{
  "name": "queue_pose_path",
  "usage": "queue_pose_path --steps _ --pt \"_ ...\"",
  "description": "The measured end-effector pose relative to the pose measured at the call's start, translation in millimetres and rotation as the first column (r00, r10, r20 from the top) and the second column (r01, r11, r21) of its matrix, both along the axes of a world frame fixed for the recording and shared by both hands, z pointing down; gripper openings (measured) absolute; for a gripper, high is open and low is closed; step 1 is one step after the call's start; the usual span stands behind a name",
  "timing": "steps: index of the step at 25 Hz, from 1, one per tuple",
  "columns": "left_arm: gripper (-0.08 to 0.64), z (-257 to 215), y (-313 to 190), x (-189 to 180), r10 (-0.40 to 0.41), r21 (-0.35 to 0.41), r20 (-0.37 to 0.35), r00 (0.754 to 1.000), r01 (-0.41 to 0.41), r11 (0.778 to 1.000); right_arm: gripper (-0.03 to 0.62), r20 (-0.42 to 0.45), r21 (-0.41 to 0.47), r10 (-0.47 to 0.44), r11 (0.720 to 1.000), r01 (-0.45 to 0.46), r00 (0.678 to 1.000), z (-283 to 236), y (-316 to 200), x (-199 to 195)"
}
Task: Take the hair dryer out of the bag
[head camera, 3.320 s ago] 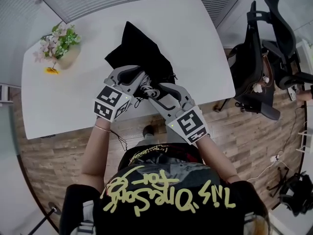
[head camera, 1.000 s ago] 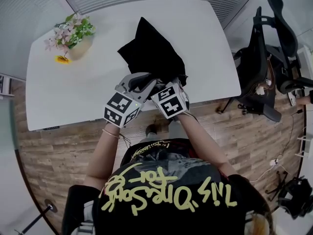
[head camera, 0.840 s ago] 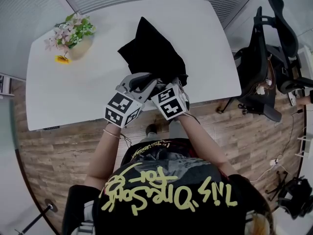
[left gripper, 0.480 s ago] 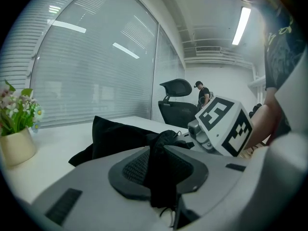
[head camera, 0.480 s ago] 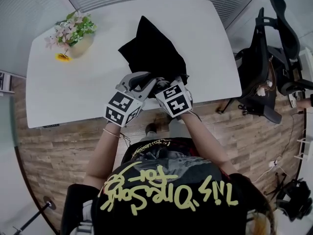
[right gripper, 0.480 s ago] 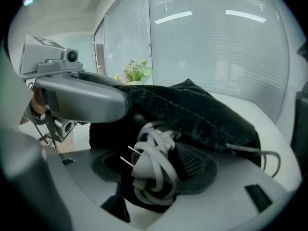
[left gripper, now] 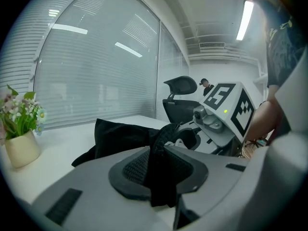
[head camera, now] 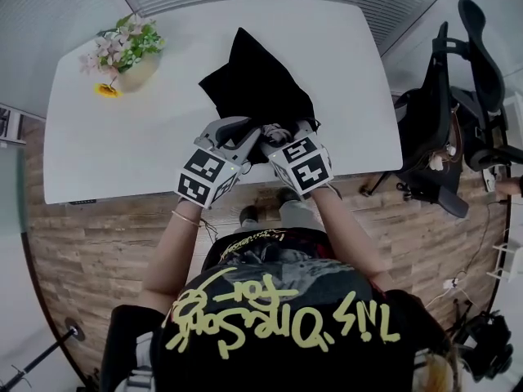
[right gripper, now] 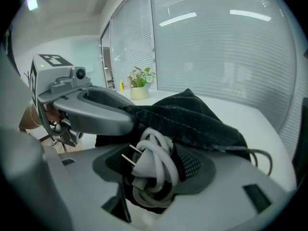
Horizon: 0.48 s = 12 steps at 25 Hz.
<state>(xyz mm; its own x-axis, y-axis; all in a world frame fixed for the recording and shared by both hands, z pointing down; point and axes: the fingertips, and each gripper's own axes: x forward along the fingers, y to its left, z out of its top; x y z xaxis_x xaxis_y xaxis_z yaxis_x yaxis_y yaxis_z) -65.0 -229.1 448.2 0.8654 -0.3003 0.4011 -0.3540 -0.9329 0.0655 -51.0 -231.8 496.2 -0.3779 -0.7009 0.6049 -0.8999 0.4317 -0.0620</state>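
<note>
A black cloth bag (head camera: 257, 84) lies on the white table (head camera: 122, 145), its mouth toward the person. My left gripper (head camera: 253, 133) is shut on the bag's rim; in the left gripper view the black fabric (left gripper: 161, 177) hangs pinched between its pads. My right gripper (head camera: 274, 137) is at the bag's mouth beside it. In the right gripper view its jaws are closing on a coiled grey cord with a plug (right gripper: 154, 170), which touches both pads. The bag (right gripper: 192, 114) drapes behind the cord, and the hair dryer's body is hidden.
A pot of flowers (head camera: 122, 60) stands at the table's far left corner. Black office chairs (head camera: 458, 96) are on the wooden floor to the right. The grippers work just over the table's near edge (head camera: 359, 166).
The right gripper came in from the right to the bag's mouth, then drew back a little toward the right. The left gripper has stayed on the bag's rim.
</note>
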Motion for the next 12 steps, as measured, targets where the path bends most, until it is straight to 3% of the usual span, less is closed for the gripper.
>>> queue_pose_path --steps 12 --pt "0.075 5 -16 8 -0.107 0.016 0.045 0.993 0.106 0.994 0.255 0.067 0.016 -0.064 0.998 0.063 0.996 -25 7 14"
